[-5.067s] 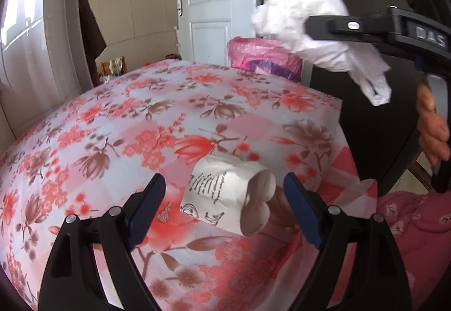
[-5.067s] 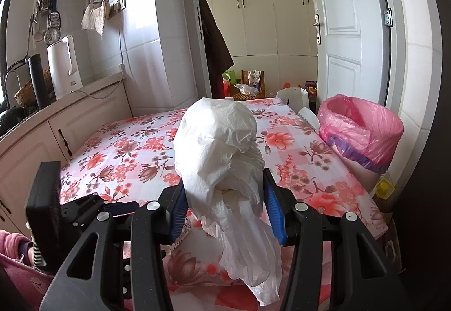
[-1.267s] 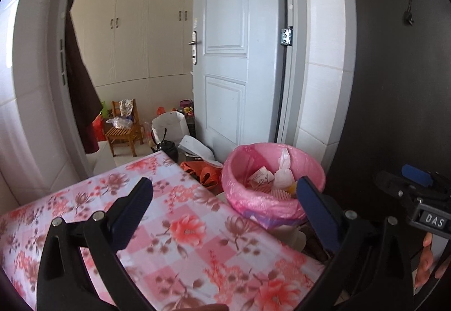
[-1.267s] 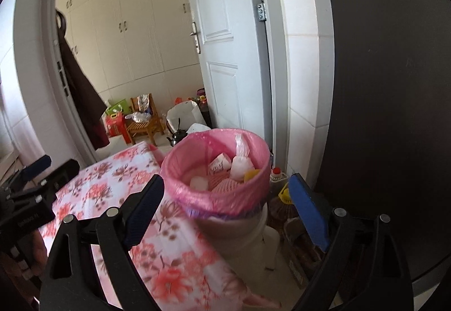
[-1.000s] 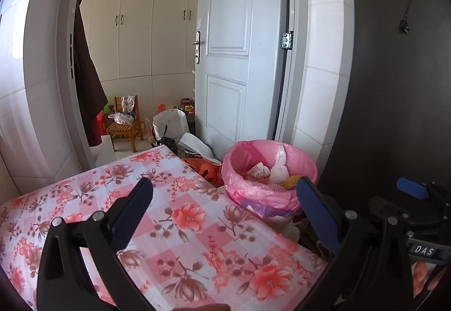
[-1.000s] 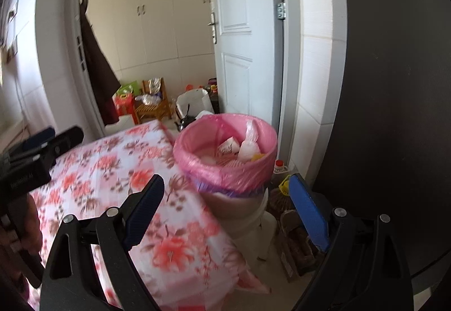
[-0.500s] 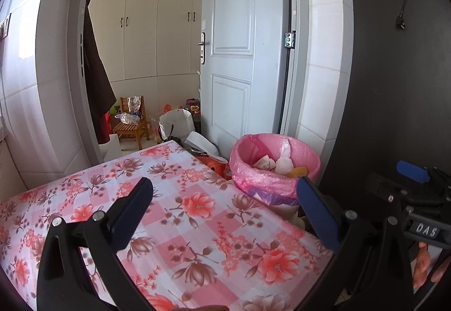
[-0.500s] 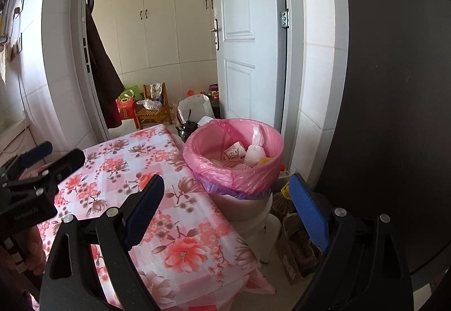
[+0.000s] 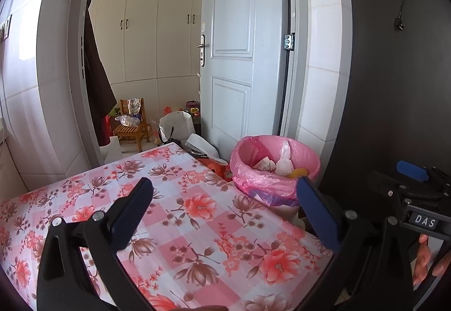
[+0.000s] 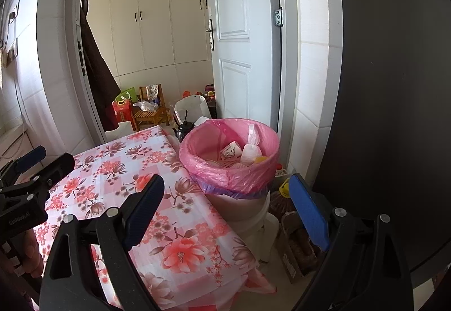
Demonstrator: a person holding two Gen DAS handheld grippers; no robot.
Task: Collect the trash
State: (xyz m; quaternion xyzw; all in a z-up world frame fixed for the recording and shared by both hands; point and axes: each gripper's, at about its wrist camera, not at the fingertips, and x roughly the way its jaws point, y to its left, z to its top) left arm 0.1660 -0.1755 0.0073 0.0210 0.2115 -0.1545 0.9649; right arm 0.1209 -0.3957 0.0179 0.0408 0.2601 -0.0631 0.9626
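A bin with a pink liner (image 9: 274,167) (image 10: 229,161) stands just past the table's far right corner. It holds a printed paper cup (image 10: 231,151), a white plastic bag (image 10: 251,151) and something yellow. My left gripper (image 9: 224,205) is open and empty above the floral tablecloth (image 9: 197,226). My right gripper (image 10: 227,205) is open and empty, over the table's corner and short of the bin. Each gripper's body shows at the edge of the other's view.
A white door (image 9: 239,57) stands open behind the bin. A dark wall or appliance (image 10: 394,85) fills the right side. On the floor beyond the table are a wooden chair (image 9: 132,125), bags and a black kettle (image 10: 183,128). Bottles and a box (image 10: 296,243) sit by the bin's base.
Both grippers let go of their trash, the cup and the white bag, which now lie in the bin. Both have since pulled back from the bin over the table.
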